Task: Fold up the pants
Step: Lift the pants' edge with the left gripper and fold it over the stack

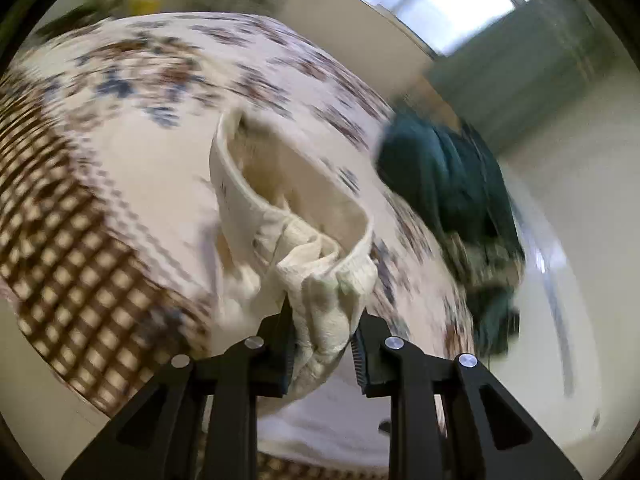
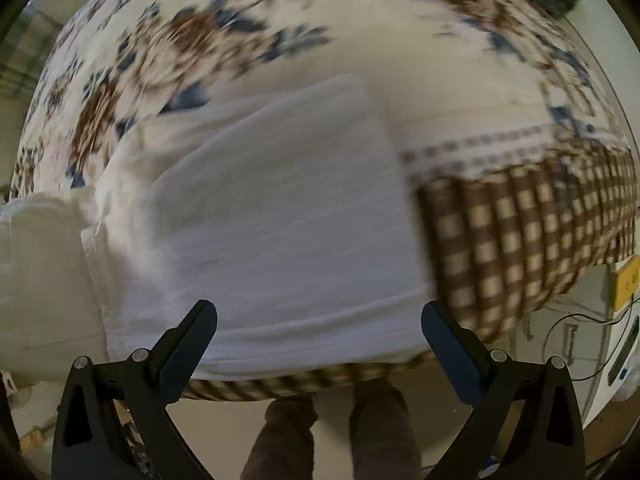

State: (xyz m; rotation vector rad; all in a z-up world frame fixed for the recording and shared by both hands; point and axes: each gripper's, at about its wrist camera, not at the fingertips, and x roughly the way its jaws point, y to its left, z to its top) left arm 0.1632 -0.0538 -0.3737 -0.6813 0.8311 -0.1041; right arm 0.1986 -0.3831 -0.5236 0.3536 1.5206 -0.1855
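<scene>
The cream-white pants hang bunched from my left gripper, which is shut on the waistband end; the open waistband loops up above the fingers. In the right wrist view the pants lie flat as a folded white panel on the bed, with the waistband end off to the left. My right gripper is open and empty, its fingers spread wide just above the near edge of the panel. Both views are motion-blurred.
The bed has a floral cover with a brown checked border. A dark green garment lies at the bed's right edge. The person's feet stand at the bed's near edge. A cabinet with cables stands at right.
</scene>
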